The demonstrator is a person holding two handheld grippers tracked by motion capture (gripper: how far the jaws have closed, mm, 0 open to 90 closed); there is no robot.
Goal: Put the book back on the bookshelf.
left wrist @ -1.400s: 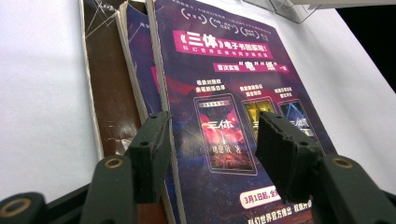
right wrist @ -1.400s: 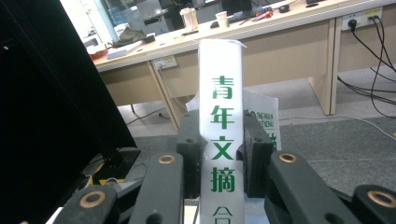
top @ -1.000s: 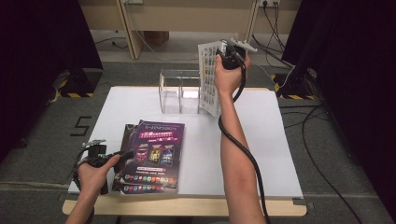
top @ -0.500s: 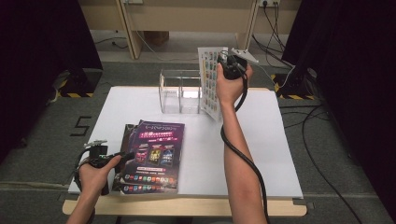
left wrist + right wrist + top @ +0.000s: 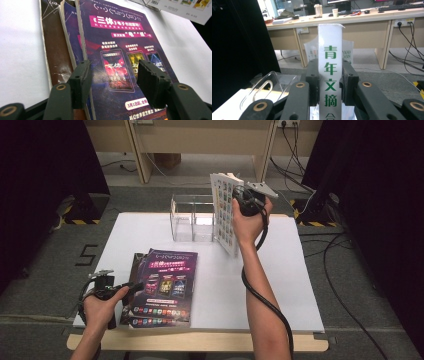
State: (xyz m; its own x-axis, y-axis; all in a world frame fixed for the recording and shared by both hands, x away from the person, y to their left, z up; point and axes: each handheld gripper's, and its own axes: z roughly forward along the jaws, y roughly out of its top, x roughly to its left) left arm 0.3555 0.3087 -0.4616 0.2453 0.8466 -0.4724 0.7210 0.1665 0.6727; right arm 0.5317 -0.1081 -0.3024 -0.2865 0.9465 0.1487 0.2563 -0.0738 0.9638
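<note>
Two jaws of right gripper (image 5: 239,200) clamp white magazine (image 5: 223,212) by its spine, long axis upright, at clear organizer's (image 5: 192,217) 3 o'clock. Left gripper (image 5: 112,75) gapes, empty, over purple book stack (image 5: 162,287).

A white table (image 5: 300,285) stands before a wooden desk (image 5: 200,135).

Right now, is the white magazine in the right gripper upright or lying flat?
Upright. The right gripper clamps the white magazine by its spine, pages hanging toward the table, beside the clear plastic rack.
</note>
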